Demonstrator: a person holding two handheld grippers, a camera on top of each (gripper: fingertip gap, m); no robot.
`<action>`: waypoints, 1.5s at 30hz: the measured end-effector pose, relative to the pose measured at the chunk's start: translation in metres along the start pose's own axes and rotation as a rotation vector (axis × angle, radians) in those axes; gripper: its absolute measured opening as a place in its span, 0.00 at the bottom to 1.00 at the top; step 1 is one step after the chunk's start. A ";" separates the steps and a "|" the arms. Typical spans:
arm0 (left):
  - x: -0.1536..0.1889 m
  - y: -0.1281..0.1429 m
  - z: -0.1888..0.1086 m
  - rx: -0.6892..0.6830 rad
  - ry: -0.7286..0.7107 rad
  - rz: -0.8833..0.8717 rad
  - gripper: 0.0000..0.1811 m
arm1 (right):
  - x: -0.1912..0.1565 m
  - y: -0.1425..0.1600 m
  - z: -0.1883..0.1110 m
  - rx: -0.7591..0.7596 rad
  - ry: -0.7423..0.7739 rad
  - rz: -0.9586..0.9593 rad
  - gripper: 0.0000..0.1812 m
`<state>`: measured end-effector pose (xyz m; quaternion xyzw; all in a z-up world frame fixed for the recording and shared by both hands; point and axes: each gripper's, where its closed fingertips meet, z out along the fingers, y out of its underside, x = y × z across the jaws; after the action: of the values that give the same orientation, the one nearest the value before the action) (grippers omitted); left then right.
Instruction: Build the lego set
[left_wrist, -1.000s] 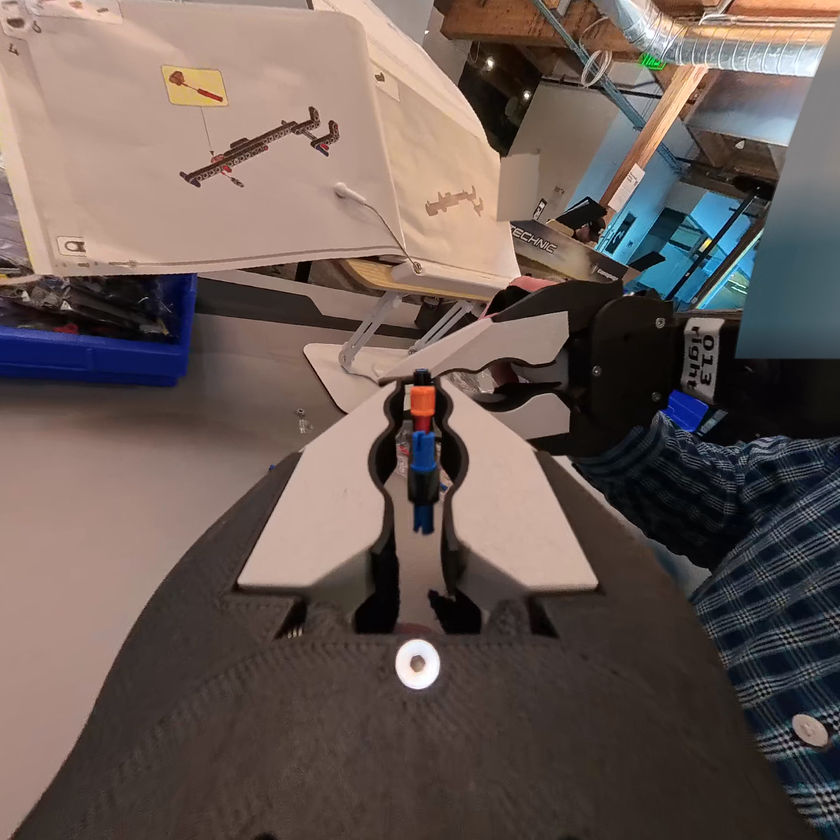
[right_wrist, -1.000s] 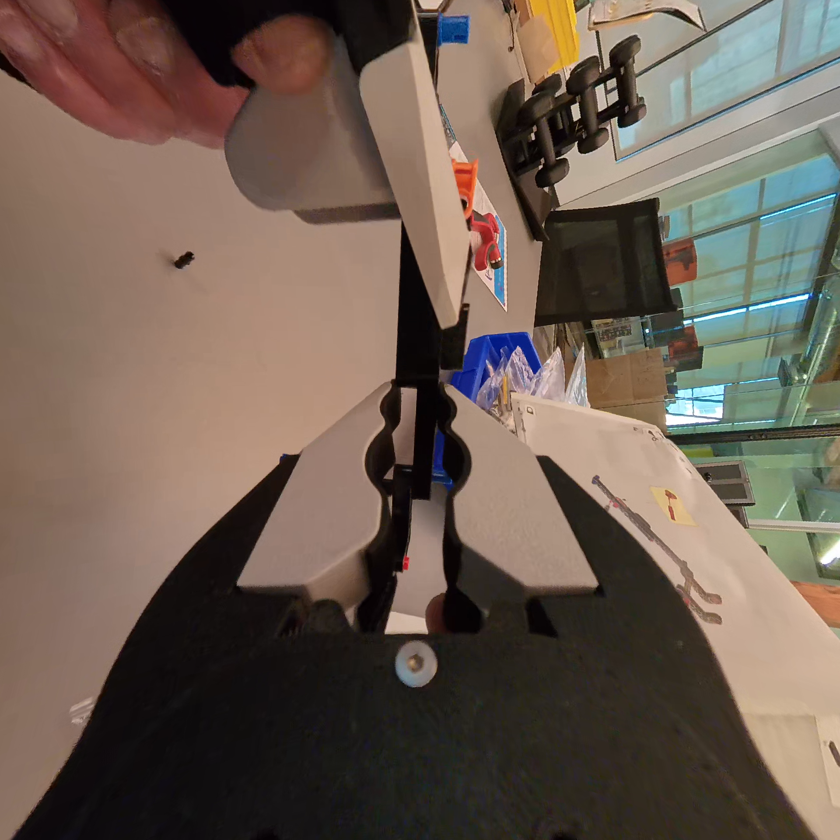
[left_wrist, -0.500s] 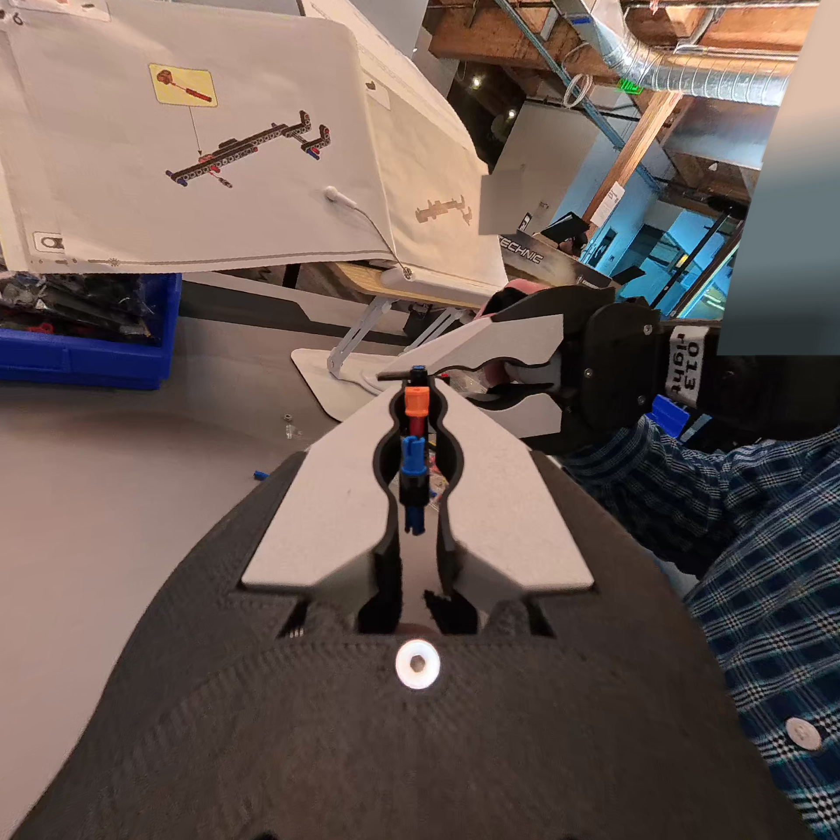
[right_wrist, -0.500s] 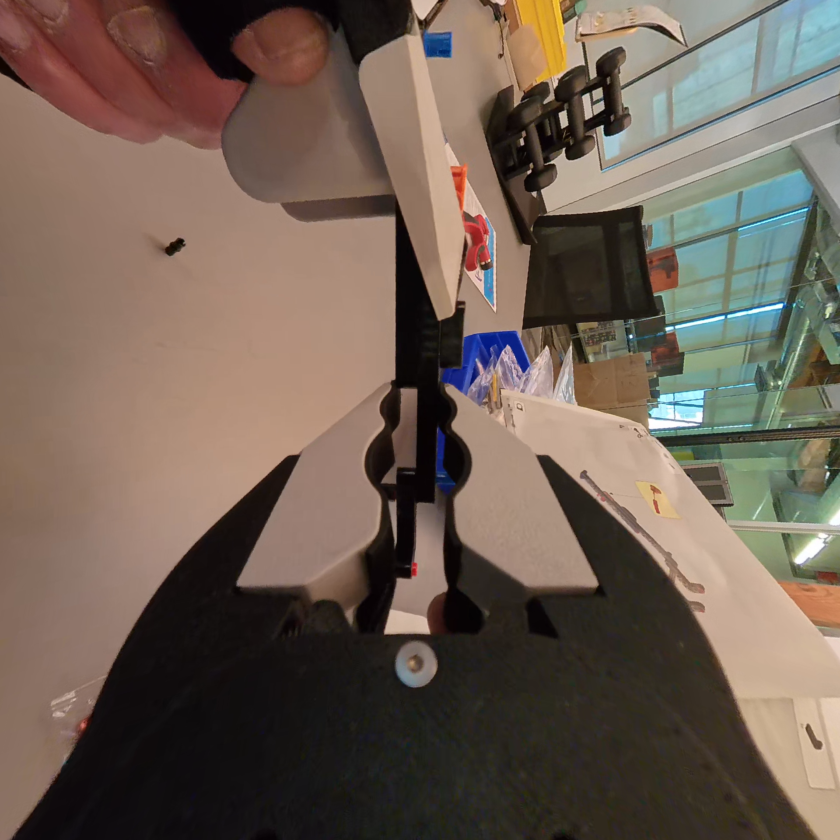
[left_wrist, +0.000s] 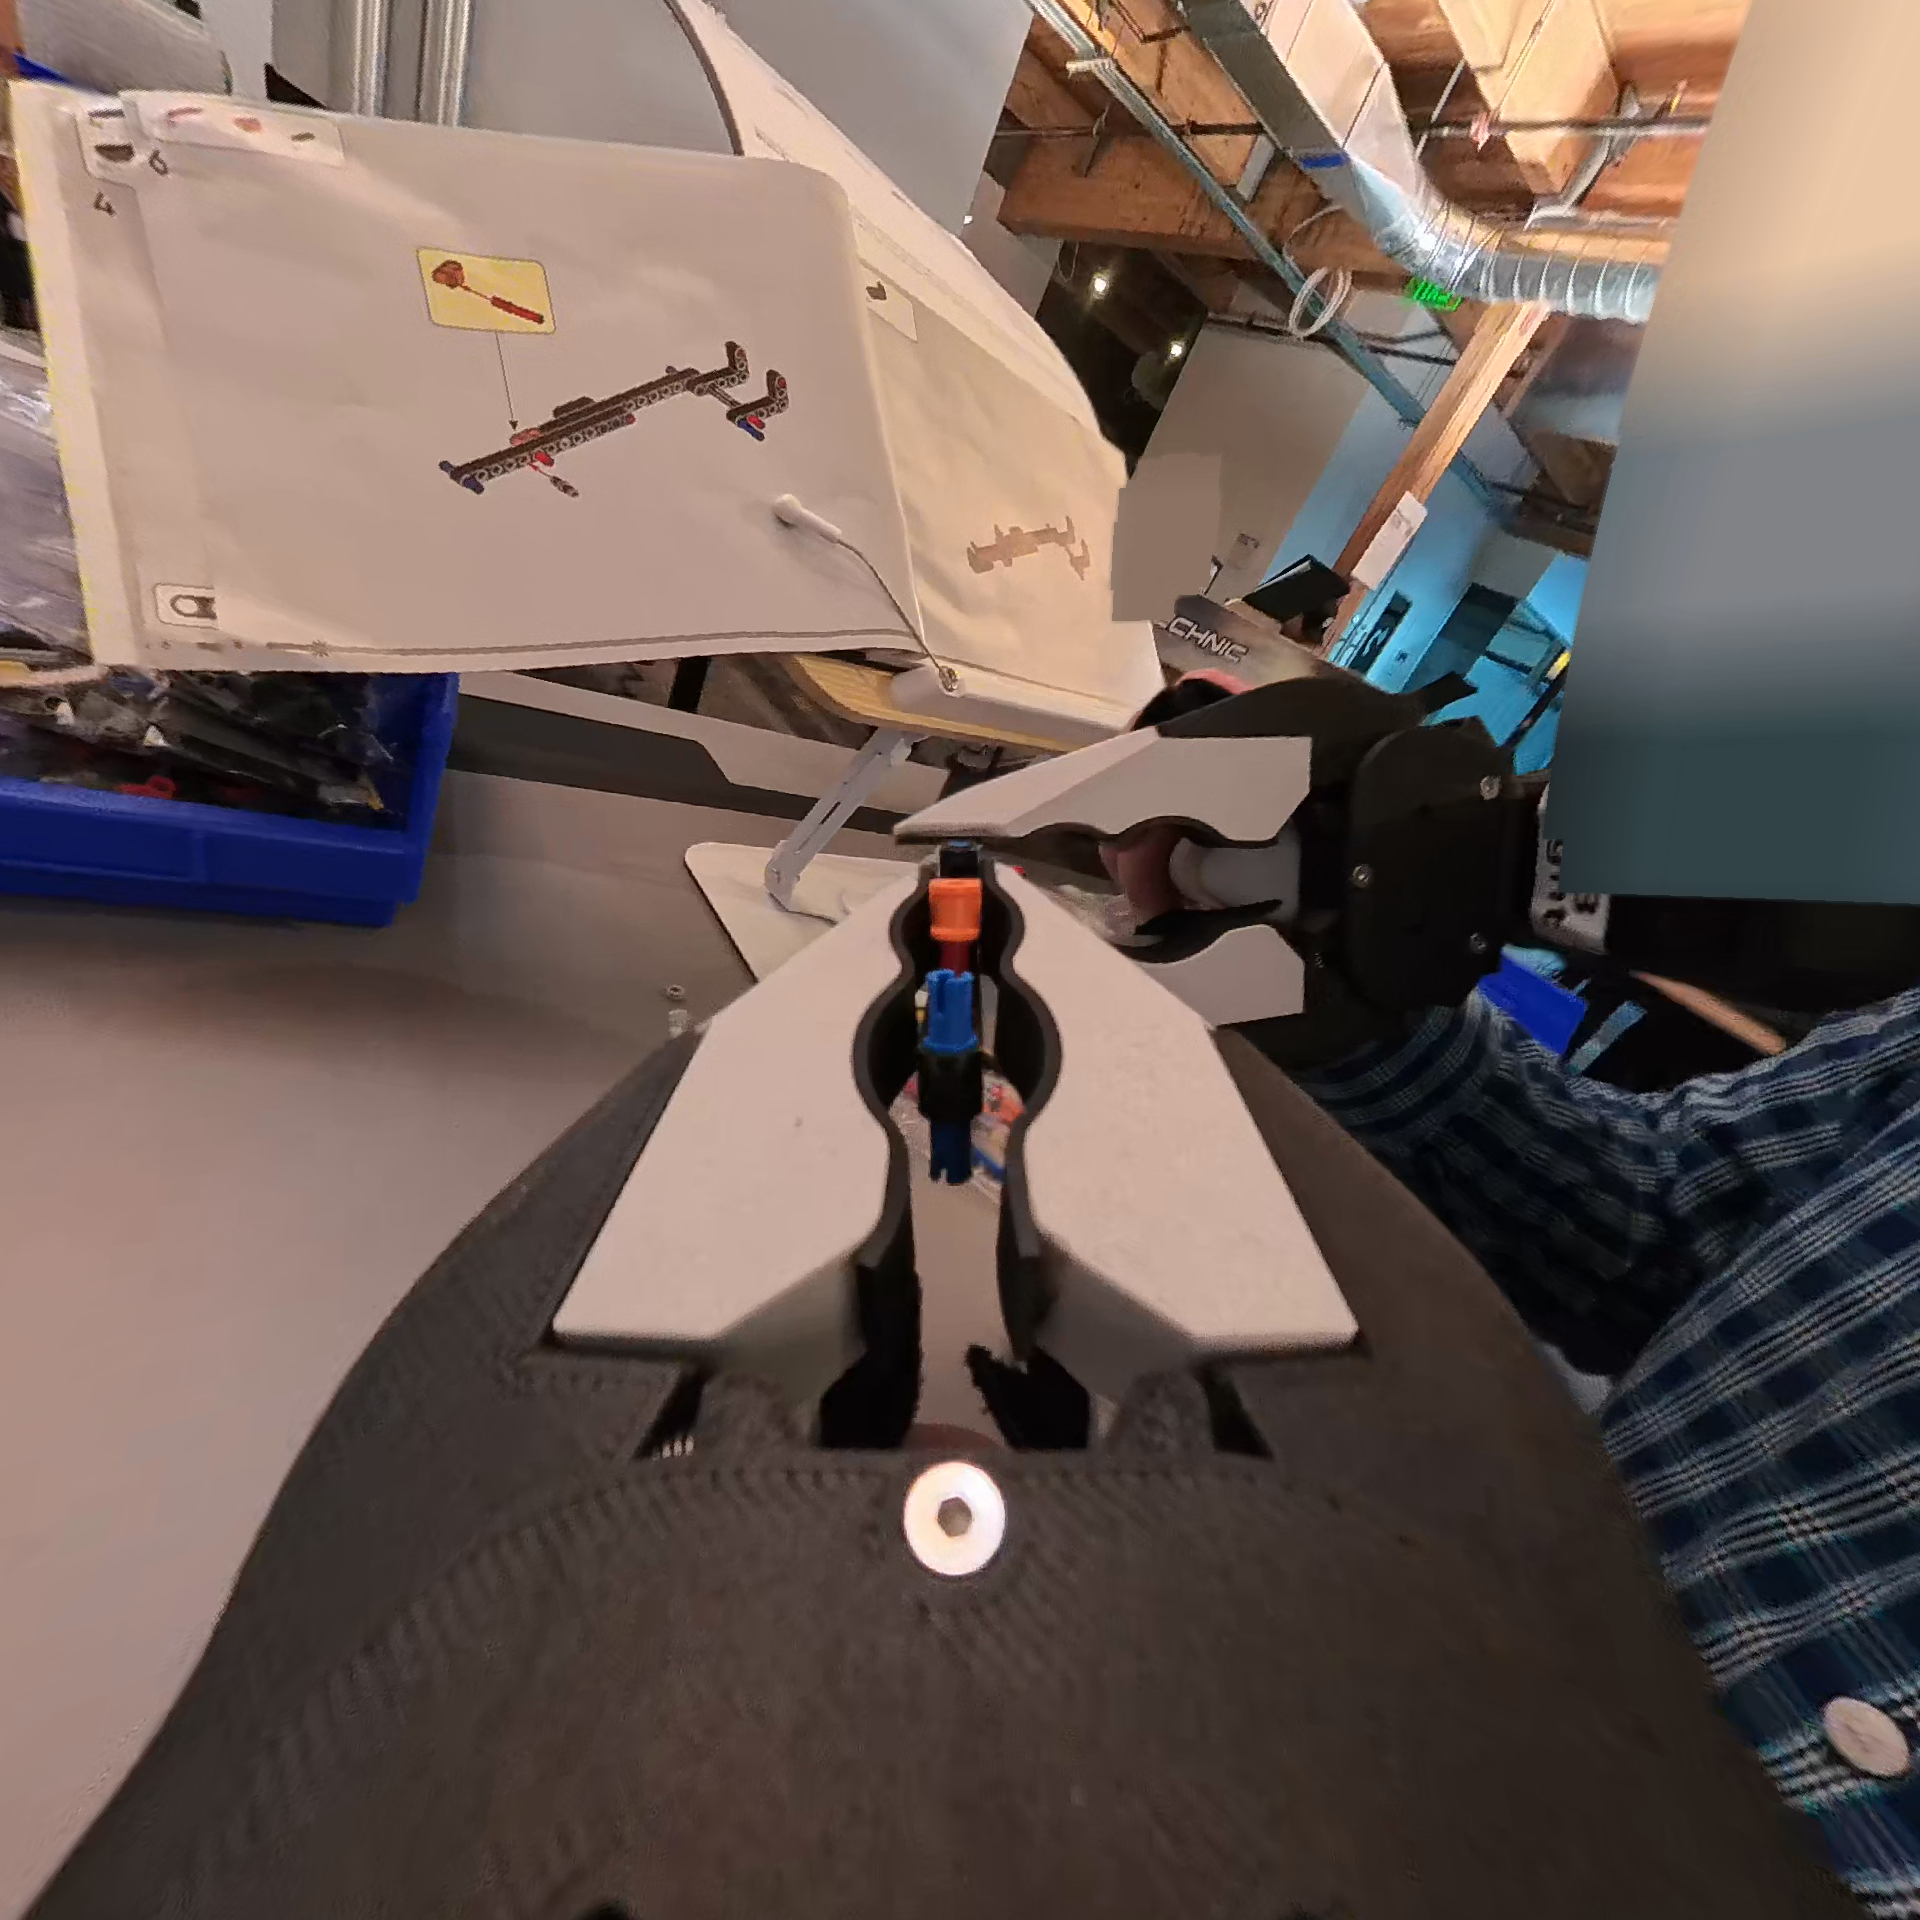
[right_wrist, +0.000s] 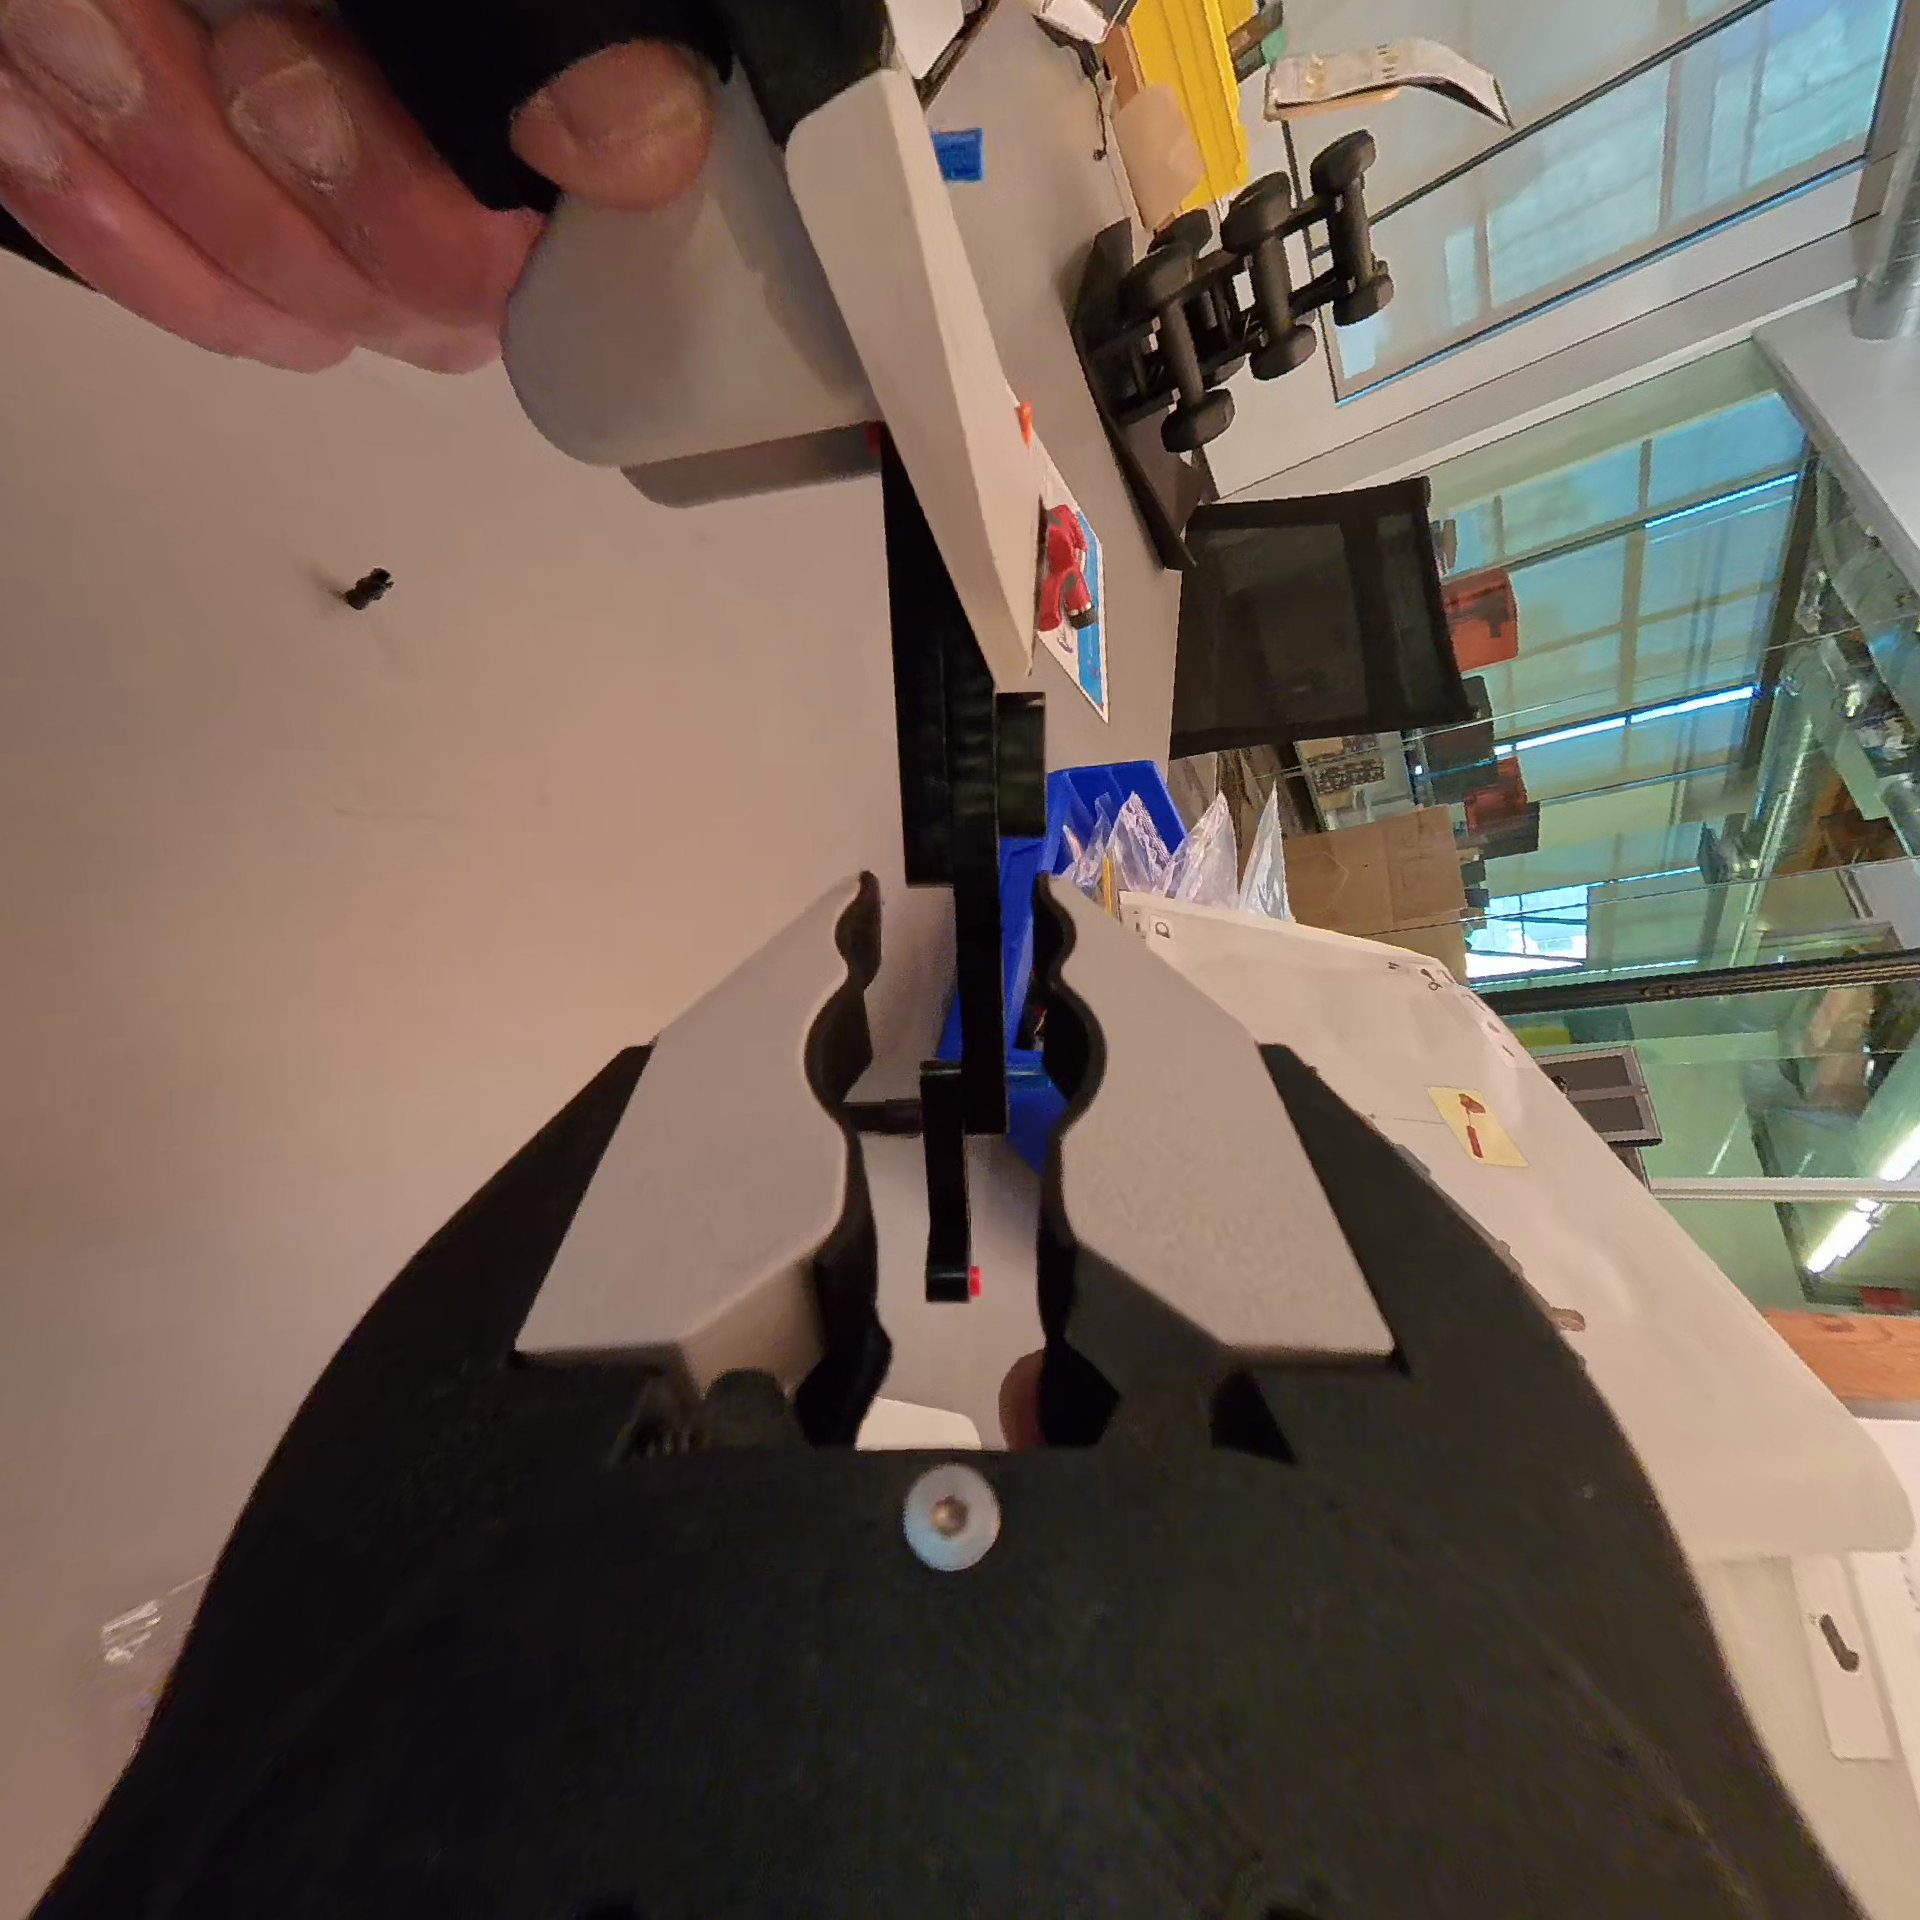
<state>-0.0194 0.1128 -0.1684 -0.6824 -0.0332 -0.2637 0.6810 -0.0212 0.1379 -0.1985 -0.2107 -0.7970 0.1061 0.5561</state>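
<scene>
My left gripper (left_wrist: 956, 883) is shut on a black lego beam assembly (left_wrist: 948, 1039) with an orange bush, a red axle and blue pins, held above the table. In the right wrist view the left gripper (right_wrist: 914, 416) grips the far end of the same black beam (right_wrist: 977, 935). My right gripper (right_wrist: 954, 894) is open, and the near end of the beam lies loose in the gap between its fingers. In the left wrist view the right gripper (left_wrist: 1049, 873) sits just beyond my left fingertips, coming in from the right.
An open instruction booklet (left_wrist: 499, 416) stands on a stand (left_wrist: 831, 821) behind. A blue bin (left_wrist: 208, 842) of bagged parts is at the left. A small black pin (right_wrist: 366, 588) lies on the grey table (right_wrist: 312, 935). Dumbbells (right_wrist: 1247, 281) stand far off. My right fingertips sit around 4 centimeters from my left ones.
My right gripper has opened and let go of the black beam, which it was gripping before. The left gripper still holds the assembly and has tilted up slightly.
</scene>
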 end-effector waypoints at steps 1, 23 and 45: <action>0.000 -0.001 0.000 0.010 0.009 -0.029 0.03 | 0.000 0.001 0.000 -0.003 -0.001 0.004 0.14; -0.010 -0.003 -0.003 0.070 0.054 -0.253 0.03 | 0.003 0.003 0.001 0.004 -0.048 0.092 0.10; -0.011 -0.003 -0.001 0.096 0.074 -0.326 0.03 | 0.006 0.005 -0.004 0.002 -0.013 0.104 0.03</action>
<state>-0.0306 0.1153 -0.1707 -0.6245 -0.1306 -0.3937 0.6618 -0.0180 0.1444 -0.1939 -0.2507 -0.7883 0.1370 0.5449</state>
